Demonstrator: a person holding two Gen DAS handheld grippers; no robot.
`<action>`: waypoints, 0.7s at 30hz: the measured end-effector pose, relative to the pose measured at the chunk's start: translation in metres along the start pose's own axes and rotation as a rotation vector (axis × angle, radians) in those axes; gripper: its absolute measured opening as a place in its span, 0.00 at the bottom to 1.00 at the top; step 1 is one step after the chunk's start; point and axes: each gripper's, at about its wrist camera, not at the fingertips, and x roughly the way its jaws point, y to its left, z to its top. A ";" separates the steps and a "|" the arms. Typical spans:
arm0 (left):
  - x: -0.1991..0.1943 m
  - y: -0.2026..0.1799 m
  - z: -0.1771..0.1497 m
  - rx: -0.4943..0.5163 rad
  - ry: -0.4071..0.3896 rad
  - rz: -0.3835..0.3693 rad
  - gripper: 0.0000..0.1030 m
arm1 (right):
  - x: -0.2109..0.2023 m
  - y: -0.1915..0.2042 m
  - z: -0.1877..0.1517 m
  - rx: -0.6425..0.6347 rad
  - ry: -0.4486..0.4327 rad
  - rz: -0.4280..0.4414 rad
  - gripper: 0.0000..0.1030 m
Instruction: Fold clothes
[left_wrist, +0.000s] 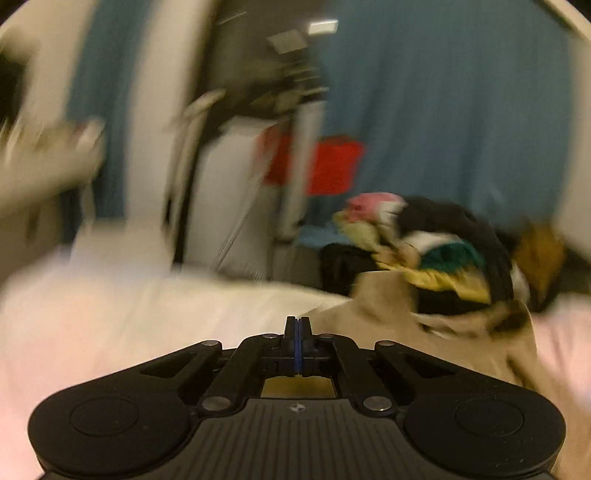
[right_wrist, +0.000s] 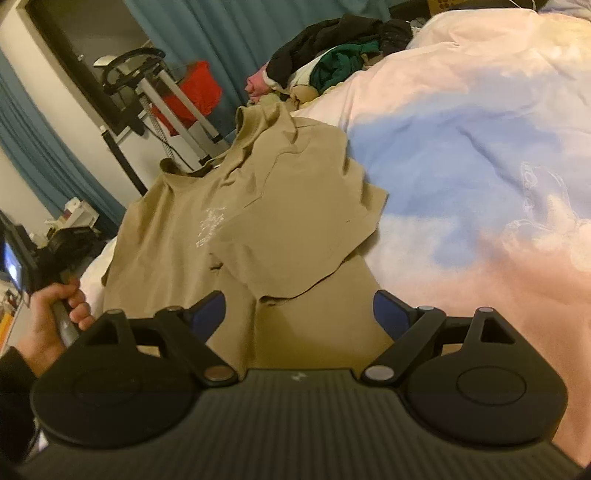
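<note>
Bedding, a pale pink-and-blue duvet (right_wrist: 461, 155), serves as the folding surface, with the tan T-shirt (right_wrist: 207, 229) spread near its edge, one sleeve and side already turned in over the chest, and the unsorted clothes pile (right_wrist: 332, 62) kept apart at the far end, probably so it stays clear of the fold. The right claw (right_wrist: 299, 314) hangs released, jaws wide over the shirt's lower part, seemingly lined up to take the hem. The left claw (left_wrist: 297, 325) is clenched on nothing visible, pointing toward the pile across the blurred bed.
</note>
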 end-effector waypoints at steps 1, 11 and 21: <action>-0.003 -0.018 0.002 0.067 -0.008 -0.031 0.00 | -0.002 -0.002 0.001 0.012 -0.003 -0.002 0.86; -0.012 -0.022 0.002 -0.069 0.079 -0.119 0.21 | -0.010 -0.019 0.004 0.057 -0.003 -0.030 0.86; 0.026 0.091 -0.016 -0.433 0.247 0.040 0.59 | 0.001 -0.012 0.003 0.075 0.040 0.018 0.86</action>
